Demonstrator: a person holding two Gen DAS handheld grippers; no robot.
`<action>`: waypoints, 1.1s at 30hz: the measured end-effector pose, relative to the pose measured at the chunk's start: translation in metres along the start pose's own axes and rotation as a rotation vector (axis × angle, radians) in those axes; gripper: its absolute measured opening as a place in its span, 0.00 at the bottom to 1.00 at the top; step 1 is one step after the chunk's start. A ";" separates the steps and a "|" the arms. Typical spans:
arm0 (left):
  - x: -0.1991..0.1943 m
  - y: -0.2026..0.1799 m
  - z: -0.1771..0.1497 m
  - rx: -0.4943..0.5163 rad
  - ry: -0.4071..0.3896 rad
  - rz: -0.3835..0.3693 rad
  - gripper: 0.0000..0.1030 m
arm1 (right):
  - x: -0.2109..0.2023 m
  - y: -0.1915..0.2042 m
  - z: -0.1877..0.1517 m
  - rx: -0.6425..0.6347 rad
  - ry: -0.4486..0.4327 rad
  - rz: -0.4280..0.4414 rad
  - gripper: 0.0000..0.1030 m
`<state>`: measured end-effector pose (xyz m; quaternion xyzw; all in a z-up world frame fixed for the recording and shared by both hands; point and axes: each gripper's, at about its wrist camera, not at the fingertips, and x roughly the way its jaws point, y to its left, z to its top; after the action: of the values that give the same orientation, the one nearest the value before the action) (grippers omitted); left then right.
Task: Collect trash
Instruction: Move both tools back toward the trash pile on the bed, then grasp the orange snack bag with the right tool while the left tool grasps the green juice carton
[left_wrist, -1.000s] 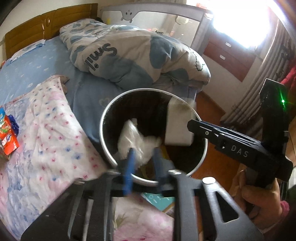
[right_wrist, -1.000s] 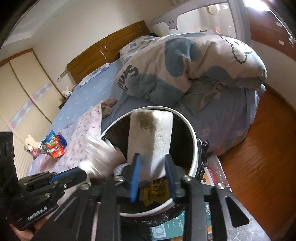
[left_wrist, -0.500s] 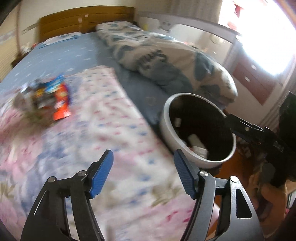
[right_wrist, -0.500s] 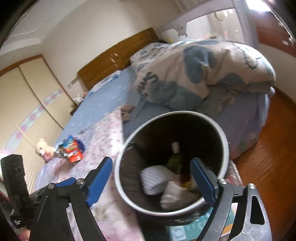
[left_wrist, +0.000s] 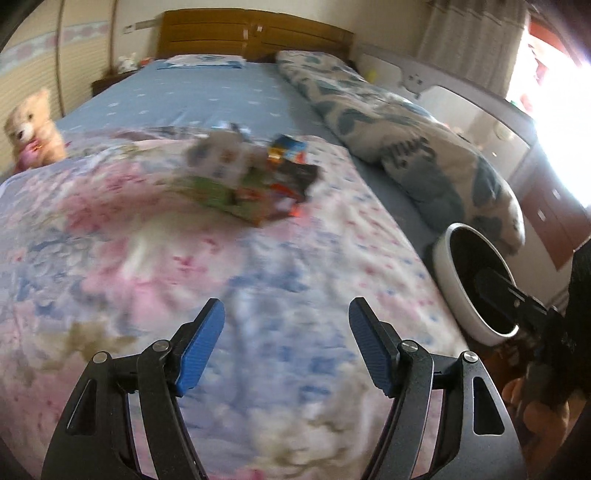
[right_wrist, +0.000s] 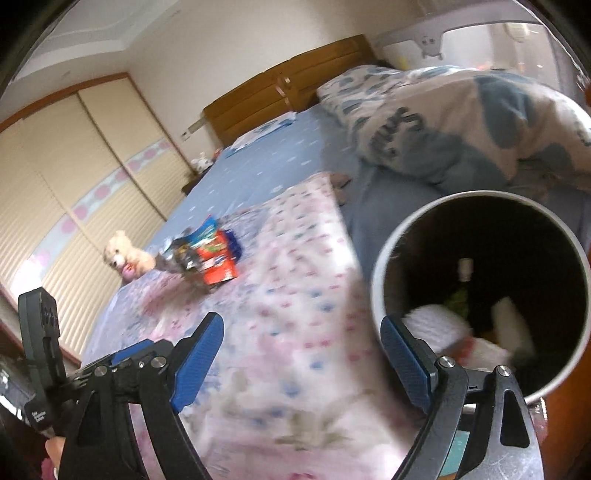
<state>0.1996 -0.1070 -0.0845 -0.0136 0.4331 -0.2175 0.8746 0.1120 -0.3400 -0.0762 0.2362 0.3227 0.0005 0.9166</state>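
A pile of snack wrappers (left_wrist: 255, 177) lies on the floral blanket in the middle of the bed; it also shows in the right wrist view (right_wrist: 207, 258). A white-rimmed trash bin (right_wrist: 480, 288) stands beside the bed, holding white tissue and a bottle; it shows at the right of the left wrist view (left_wrist: 472, 280). My left gripper (left_wrist: 286, 339) is open and empty over the blanket, well short of the wrappers. My right gripper (right_wrist: 301, 358) is open and empty, near the bin's rim.
A teddy bear (left_wrist: 31, 129) sits at the bed's left edge. A rolled quilt (left_wrist: 406, 147) lies along the right side of the bed. A wooden headboard (left_wrist: 255, 37) stands at the far end. Wardrobe doors (right_wrist: 74, 184) line the left wall.
Both grippers let go of their trash into the bin and opened. Both have swung left from the bin toward the bed, the left one farther, so the wrappers now lie ahead.
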 end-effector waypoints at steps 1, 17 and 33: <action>-0.001 0.008 0.002 -0.012 -0.004 0.010 0.69 | 0.004 0.005 -0.001 -0.006 0.005 0.006 0.86; 0.014 0.062 0.051 -0.051 -0.028 0.060 0.69 | 0.072 0.068 0.020 -0.082 0.046 0.092 0.84; 0.051 0.063 0.102 -0.017 -0.024 0.016 0.71 | 0.141 0.076 0.046 -0.037 0.128 0.192 0.36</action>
<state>0.3278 -0.0873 -0.0728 -0.0203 0.4247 -0.2064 0.8812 0.2624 -0.2709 -0.0959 0.2484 0.3565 0.1095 0.8940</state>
